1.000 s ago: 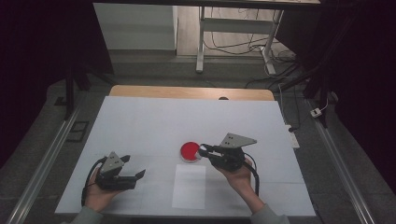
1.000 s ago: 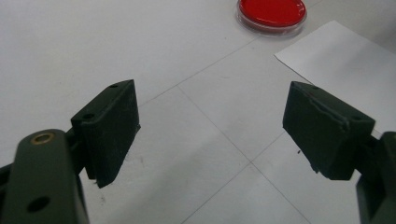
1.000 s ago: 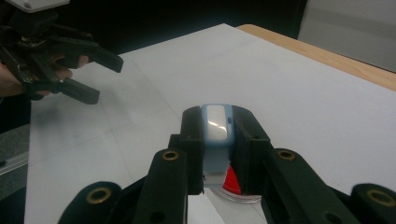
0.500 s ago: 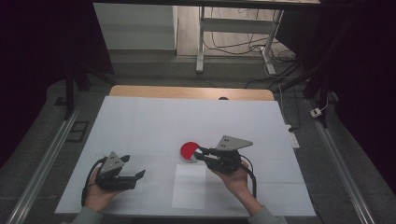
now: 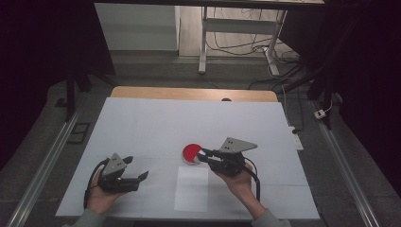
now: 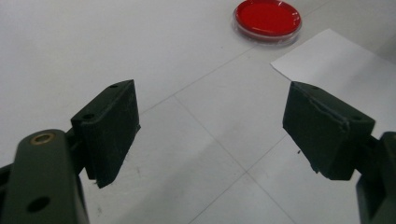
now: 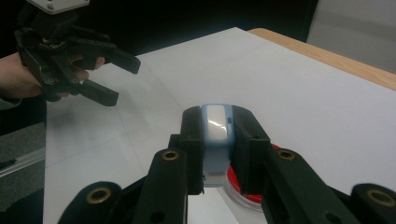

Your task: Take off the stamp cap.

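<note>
The right tongs (image 5: pixel 204 154) are clamped nearly closed on a small pale-blue and white rectangular plastic object (image 7: pixel 215 135), which stands upright between their black pads. They hold it over the near right edge of the round red dish with a clear rim (image 5: pixel 191 153), which lies flat on the white table (image 5: pixel 142 123). In the right gripper view the object hides part of the dish, and whether its lower end touches the dish cannot be told.

The left tongs (image 5: pixel 141 177) hang well to the left of the red dish and nearer the person, jaws spread wide with nothing between them. In the left gripper view the dish lies ahead of them, well apart.

A white rectangular sheet of paper (image 5: pixel 191 188) lies flat on the table just on the person's side of the dish.
</note>
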`<state>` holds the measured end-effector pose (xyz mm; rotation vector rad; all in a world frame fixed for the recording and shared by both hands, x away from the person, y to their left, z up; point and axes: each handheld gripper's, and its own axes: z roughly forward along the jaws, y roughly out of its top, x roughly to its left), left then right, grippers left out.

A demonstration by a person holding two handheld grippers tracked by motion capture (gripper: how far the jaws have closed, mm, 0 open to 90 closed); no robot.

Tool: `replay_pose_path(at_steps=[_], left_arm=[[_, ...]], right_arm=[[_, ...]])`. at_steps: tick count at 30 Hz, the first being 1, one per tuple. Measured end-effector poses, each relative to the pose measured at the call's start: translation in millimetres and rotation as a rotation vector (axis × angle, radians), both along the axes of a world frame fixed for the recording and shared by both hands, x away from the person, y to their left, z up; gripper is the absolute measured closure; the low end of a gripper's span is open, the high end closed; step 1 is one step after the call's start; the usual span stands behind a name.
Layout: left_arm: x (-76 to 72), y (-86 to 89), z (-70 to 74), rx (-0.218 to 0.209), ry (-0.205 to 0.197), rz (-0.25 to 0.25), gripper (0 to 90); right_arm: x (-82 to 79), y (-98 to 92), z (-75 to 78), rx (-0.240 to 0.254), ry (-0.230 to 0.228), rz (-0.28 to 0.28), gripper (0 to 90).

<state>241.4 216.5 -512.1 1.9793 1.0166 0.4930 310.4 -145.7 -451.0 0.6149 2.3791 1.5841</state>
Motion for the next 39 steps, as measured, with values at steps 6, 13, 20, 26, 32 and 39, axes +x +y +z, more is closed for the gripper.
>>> replay_pose_path(at_steps=[6,13,20,26,32,39], left_arm=[[-1.1,-5.7,5.6,-0.007,-0.014,-0.015,19.2],[1.0,-16.8,14.3,-0.010,-0.034,-0.039,19.3],[4.1,-29.1,20.8,-0.007,-0.046,-0.068,19.4],[6.6,-37.9,24.3,-0.005,-0.052,-0.087,19.5],[11.0,-50.2,26.4,0.007,-0.057,-0.111,19.6],[13.6,-61.1,28.5,0.012,-0.058,-0.131,19.9]], right_arm=[[-0.1,1.0,0.3,0.001,-0.003,0.002,74.9],[-0.2,3.5,-0.3,0.002,-0.004,0.004,74.9],[-0.3,5.1,-0.4,0.002,-0.003,0.006,74.9],[-0.5,7.3,-0.5,0.000,-0.010,0.009,74.9],[-0.4,8.0,-0.4,0.004,-0.009,0.005,74.9],[-0.6,9.2,0.0,0.006,-0.009,0.008,74.9]])
